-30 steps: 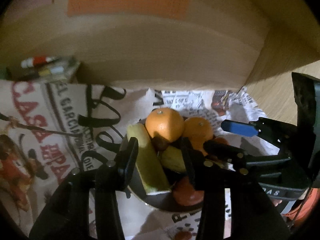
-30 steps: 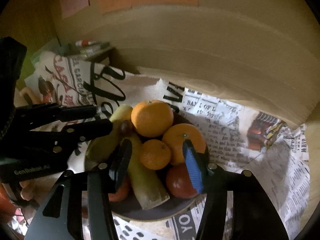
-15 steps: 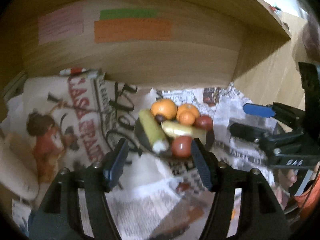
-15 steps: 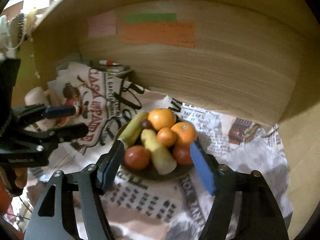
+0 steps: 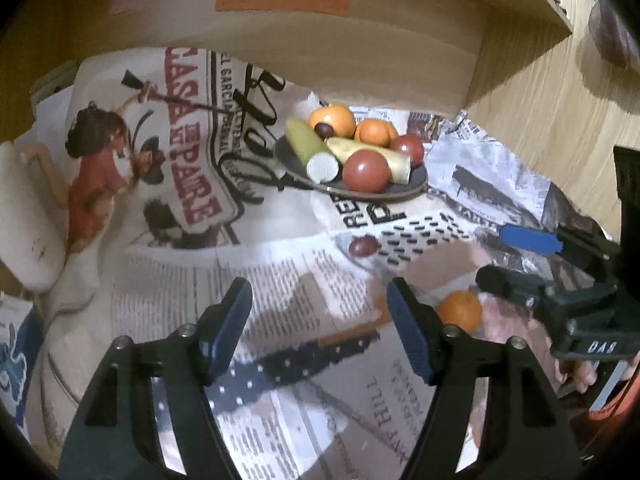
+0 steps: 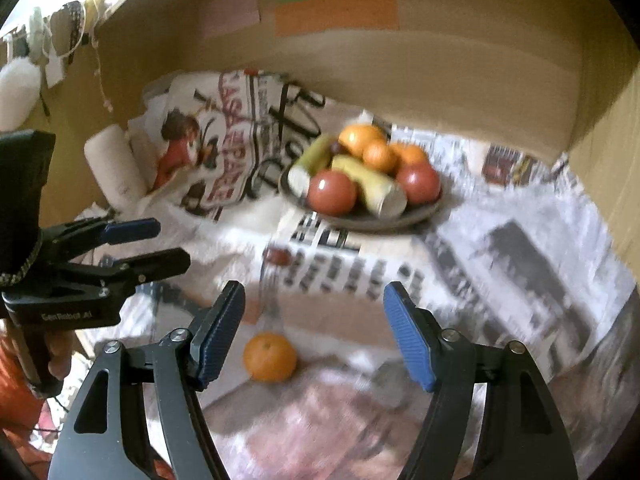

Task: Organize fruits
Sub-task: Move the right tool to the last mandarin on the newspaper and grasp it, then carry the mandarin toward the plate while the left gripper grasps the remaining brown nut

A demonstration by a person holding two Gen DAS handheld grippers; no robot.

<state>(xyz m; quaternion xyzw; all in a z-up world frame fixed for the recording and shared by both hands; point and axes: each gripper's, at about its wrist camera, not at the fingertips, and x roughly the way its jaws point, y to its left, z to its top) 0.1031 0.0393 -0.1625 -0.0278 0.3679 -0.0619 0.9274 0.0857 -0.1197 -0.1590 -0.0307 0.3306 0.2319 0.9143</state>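
Note:
A dark plate point(image 5: 400, 194) point(image 6: 360, 222) sits on newspaper near the wooden back wall. It holds oranges, two red round fruits, two yellow-green long pieces and a small dark fruit. A loose orange point(image 5: 460, 310) point(image 6: 270, 356) lies on the paper nearer to me, and a small dark red fruit point(image 5: 362, 246) point(image 6: 278, 257) lies between it and the plate. My left gripper point(image 5: 318, 300) point(image 6: 148, 244) hovers over bare paper, its jaws opening with nothing between them. My right gripper point(image 6: 314, 300) point(image 5: 508, 258) is open and empty, with the loose orange just below its left finger.
Printed newspaper point(image 5: 180, 160) covers the surface. A white roll point(image 6: 114, 168) lies at the far left. Orange, green and pink notes point(image 6: 336, 12) are stuck on the back wall. A wooden side panel point(image 5: 540, 100) closes the right.
Both grippers have drawn back from the plate, which now looks small and far, and their jaws stand wider. The loose orange and small dark red fruit have come into view.

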